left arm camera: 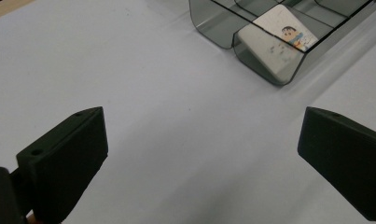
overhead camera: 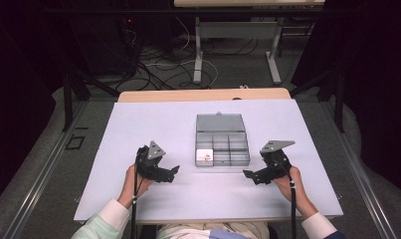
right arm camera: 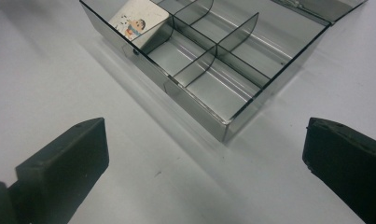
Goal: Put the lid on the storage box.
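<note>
Listing by view. High view: left gripper (overhead camera: pixel 174 172) and right gripper (overhead camera: pixel 248 174), jaws spread wide, empty, flanking compartment box (overhead camera: pixel 222 140) on table (overhead camera: pixel 138 129); lid laid back for access. Left gripper view: picture card (left arm camera: pixel 282 41) ahead-right, leaning in near corner cell. Right gripper view: same card (right arm camera: pixel 138 17) ahead-left; remaining cells bare.
</note>
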The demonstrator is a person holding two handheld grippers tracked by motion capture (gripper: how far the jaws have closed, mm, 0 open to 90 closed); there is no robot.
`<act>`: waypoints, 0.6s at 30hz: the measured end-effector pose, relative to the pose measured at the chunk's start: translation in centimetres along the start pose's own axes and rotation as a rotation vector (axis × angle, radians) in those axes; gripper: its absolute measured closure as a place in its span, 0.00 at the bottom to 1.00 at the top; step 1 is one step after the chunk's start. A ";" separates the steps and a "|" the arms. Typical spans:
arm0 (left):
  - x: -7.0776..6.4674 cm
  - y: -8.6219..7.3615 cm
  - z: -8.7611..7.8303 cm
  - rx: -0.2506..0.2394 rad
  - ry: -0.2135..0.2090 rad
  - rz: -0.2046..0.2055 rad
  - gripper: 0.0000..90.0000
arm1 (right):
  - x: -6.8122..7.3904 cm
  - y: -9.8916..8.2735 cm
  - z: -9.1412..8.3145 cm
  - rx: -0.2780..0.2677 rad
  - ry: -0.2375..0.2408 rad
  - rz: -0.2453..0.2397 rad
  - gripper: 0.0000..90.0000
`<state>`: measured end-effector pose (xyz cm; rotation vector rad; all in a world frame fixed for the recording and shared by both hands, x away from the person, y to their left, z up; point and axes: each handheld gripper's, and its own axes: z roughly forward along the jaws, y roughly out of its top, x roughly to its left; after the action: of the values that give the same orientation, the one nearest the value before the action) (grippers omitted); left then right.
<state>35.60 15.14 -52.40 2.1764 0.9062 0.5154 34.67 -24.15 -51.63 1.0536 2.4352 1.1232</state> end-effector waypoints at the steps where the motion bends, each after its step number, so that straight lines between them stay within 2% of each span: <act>1: -0.1 0.2 0.2 -0.002 -0.005 -0.004 0.01 | -0.1 -0.1 0.0 -0.011 -0.002 0.001 0.00; 4: -0.6 1.1 0.8 0.005 -0.020 0.001 0.01 | -0.2 -0.3 -0.2 -0.011 -0.008 0.013 0.00; 8: -1.3 2.2 1.9 0.007 -0.044 0.000 0.02 | -0.5 -0.2 -0.1 -0.018 -0.025 0.001 0.00; 10: -1.8 2.8 2.5 0.012 -0.055 0.013 0.02 | -0.5 -0.1 -0.1 -0.021 -0.021 0.000 0.00; 12: -2.1 3.3 3.0 0.017 -0.049 0.028 0.02 | -0.5 -0.1 0.0 -0.019 -0.027 -0.001 0.00; 13: -2.2 3.6 3.2 0.022 -0.050 0.026 0.01 | -0.5 -0.1 -0.1 -0.017 -0.028 0.011 0.00; 18: -2.7 5.1 4.4 0.016 -0.048 0.020 0.01 | -0.6 0.0 -0.2 -0.019 -0.027 -0.001 0.00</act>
<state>38.67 8.62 -51.82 2.2054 0.8657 0.4646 35.00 -24.63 -51.52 1.0543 2.3991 1.1227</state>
